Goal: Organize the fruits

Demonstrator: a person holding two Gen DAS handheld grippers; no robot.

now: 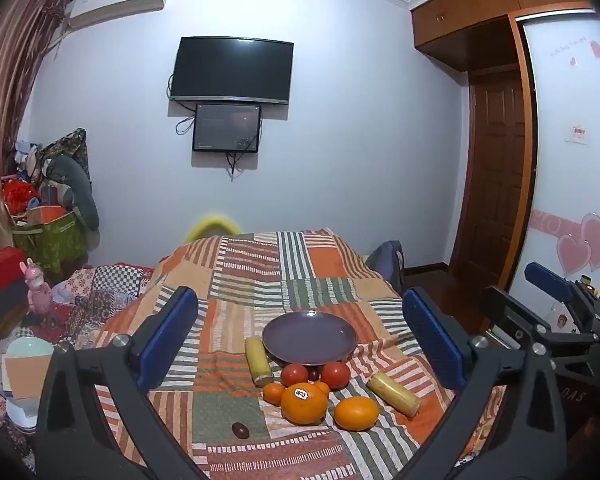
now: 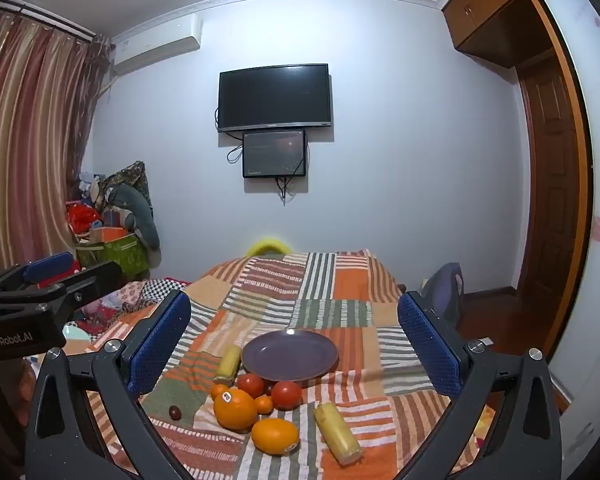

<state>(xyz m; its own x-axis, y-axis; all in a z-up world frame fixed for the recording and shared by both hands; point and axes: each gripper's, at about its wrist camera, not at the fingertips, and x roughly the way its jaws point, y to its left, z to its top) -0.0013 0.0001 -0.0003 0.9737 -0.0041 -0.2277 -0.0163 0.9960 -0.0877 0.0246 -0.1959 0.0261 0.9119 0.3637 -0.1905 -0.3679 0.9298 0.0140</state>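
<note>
Both grippers, left gripper (image 1: pixel 300 332) and right gripper (image 2: pixel 294 336), are held wide open and empty above fruit piled beside the purple plate (image 2: pixel 290 354).

Ahead of the open left claw (image 1: pixel 300 320) lies an empty purple plate (image 1: pixel 309 338). Nearer the claw, touching its near rim, sit two tomatoes (image 1: pixel 294 374). Nearer still come a big stickered orange (image 1: pixel 304 403), small tangerines (image 1: pixel 274 393) and a second orange (image 1: pixel 356 413). Two yellow corn pieces (image 1: pixel 258 361) flank them. A dark plum (image 1: pixel 240 430) lies apart, nearest and leftward.
</note>
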